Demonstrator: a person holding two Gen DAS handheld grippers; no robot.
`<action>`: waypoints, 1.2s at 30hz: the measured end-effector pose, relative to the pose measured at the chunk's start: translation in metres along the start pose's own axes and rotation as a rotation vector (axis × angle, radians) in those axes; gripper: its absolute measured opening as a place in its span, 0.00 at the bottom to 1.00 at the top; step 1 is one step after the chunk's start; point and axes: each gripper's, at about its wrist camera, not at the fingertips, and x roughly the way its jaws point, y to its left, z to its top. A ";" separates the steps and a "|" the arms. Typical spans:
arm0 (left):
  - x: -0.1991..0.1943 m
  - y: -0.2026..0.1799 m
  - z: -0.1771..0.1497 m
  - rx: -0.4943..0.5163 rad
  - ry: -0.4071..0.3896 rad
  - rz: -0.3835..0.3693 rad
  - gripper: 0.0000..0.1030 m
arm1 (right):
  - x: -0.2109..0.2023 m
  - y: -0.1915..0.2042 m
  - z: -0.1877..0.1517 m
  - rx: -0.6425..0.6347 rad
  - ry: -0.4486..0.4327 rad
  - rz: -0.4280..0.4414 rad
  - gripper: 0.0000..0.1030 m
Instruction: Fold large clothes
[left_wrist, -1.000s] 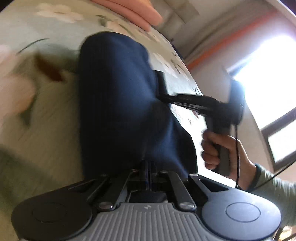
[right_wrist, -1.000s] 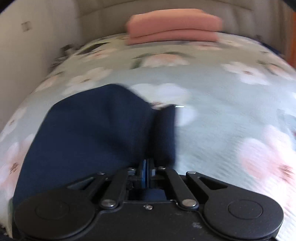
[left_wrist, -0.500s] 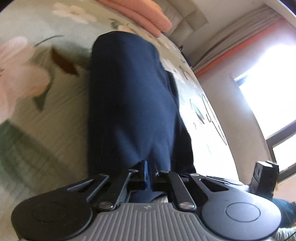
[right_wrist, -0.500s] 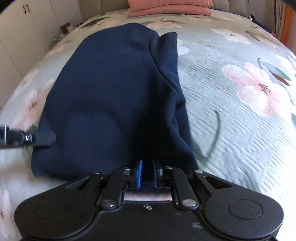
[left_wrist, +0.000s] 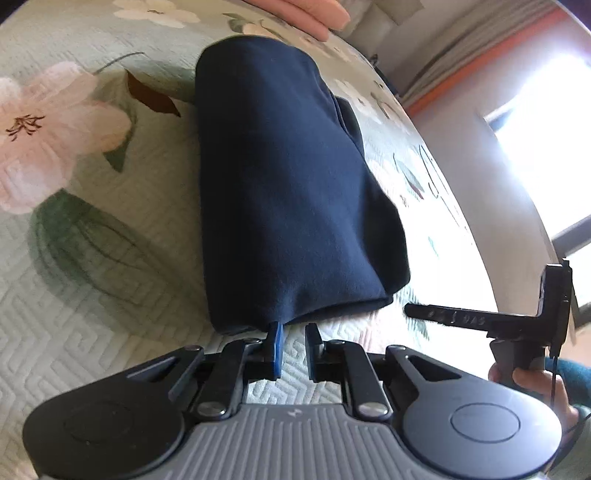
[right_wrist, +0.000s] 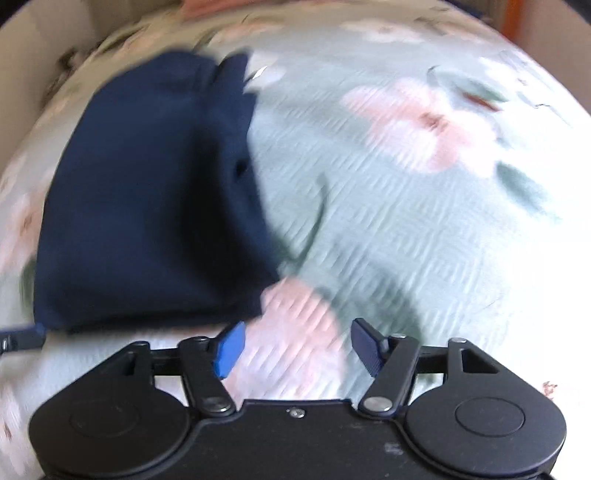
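The folded navy garment (left_wrist: 288, 192) lies on the flowered bedspread (left_wrist: 92, 236), its near hem just touching the left gripper (left_wrist: 293, 332), whose jaws have just parted a little, gripping nothing. The right gripper (right_wrist: 297, 345), its embossed lettering unreadable, has just sprung wide apart over bare bedspread beside the garment

A big bed cover (left_wrist: 110, 236) fills most of the view. It is pale green with a bumpy zigzag pattern. Big pink flowers (left_wrist: 55, 125) and dark green leaves are printed on it. At the far end lies a stack of folded pink cloth (left_wrist: 306, 14). A bright window (left_wrist: 554, 122) glows beside an orange stripe (left_wrist: 476, 62) on the wall.
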 end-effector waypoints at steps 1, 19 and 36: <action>-0.009 -0.002 0.003 0.009 -0.025 0.006 0.22 | -0.004 -0.001 0.008 0.006 -0.037 0.015 0.76; 0.032 0.041 0.118 -0.117 -0.179 0.047 0.77 | 0.110 -0.001 0.096 0.128 -0.130 0.470 0.97; 0.048 0.045 0.079 -0.161 -0.341 -0.132 0.51 | 0.091 0.005 0.079 0.220 -0.100 0.659 0.50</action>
